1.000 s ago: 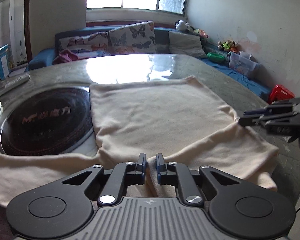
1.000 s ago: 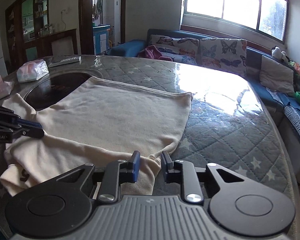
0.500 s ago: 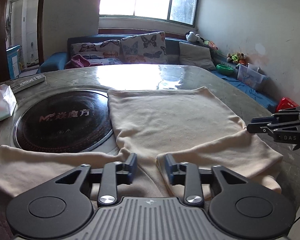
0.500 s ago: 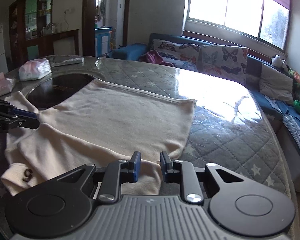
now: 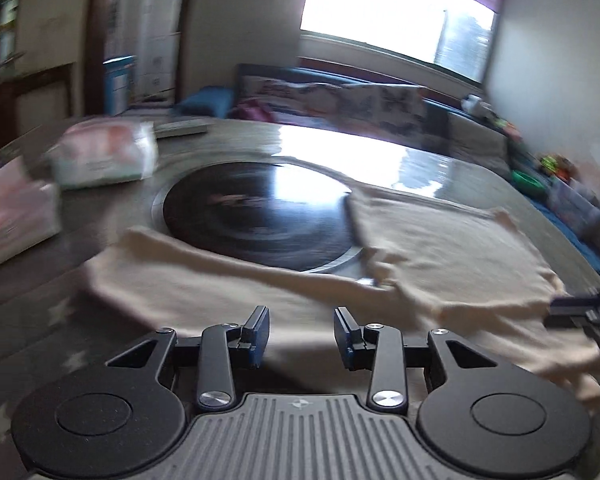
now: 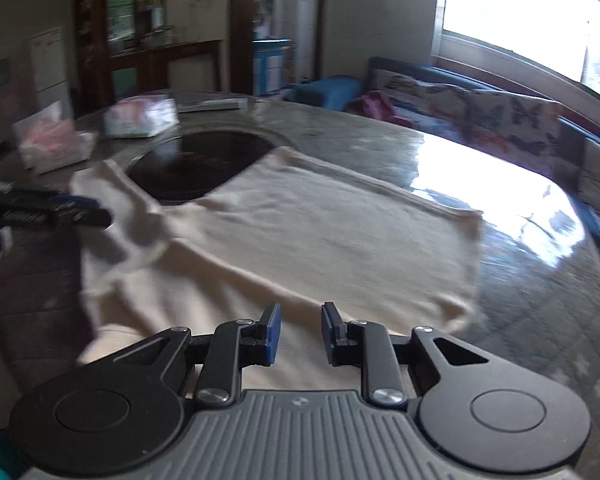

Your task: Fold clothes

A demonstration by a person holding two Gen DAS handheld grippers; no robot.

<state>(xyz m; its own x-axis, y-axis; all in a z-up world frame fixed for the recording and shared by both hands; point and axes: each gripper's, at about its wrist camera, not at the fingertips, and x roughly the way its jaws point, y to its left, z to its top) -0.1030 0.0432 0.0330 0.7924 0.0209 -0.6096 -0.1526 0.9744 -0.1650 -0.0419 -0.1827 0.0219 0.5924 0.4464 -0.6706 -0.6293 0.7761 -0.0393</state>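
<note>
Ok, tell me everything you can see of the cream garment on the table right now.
The cream soft knit garment lies spread on the grey quilted table, not yet neatly folded. Its body lies mostly flat, the far hem straight, one far corner near the window glare. One sleeve stretches past the black round hotplate, and the body's edge overlaps the plate's rim. The near edge is doubled over and rumpled. Neither tool grips it: both hover over the near edge with nothing between their jaws.
</note>
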